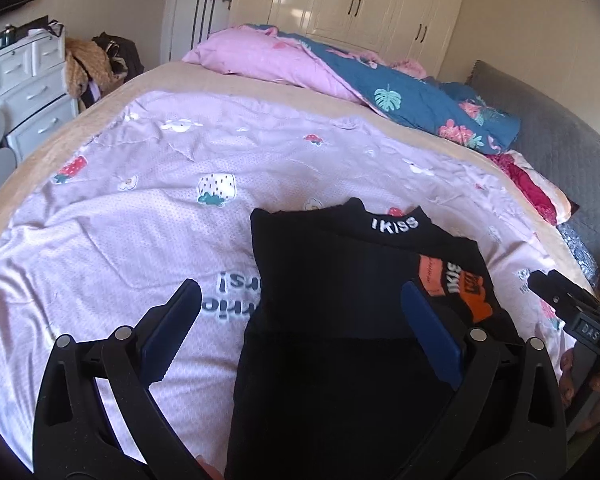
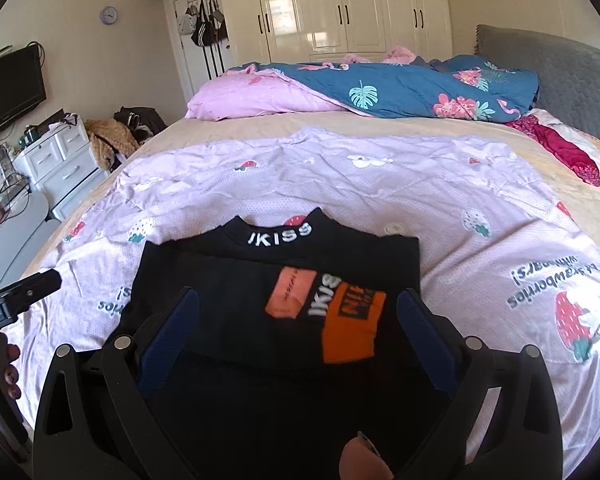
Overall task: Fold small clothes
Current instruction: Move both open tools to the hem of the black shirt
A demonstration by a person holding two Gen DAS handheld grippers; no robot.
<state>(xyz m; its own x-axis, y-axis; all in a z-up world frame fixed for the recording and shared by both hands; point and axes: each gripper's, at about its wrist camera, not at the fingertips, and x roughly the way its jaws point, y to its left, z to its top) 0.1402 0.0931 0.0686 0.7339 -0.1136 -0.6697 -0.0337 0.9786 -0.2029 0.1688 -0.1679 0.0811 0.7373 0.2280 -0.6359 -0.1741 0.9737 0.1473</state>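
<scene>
Folding half done, I judge: small black cotton top with orange patches lies flat on the lilac strawberry-print bedsheet. My left claw and right claw hover wide, empty. Next, grip the near hem.

Both grippers hovering, jaws spread

The left gripper and the right gripper are gaping wide, side by side, gripping nothing.
</scene>
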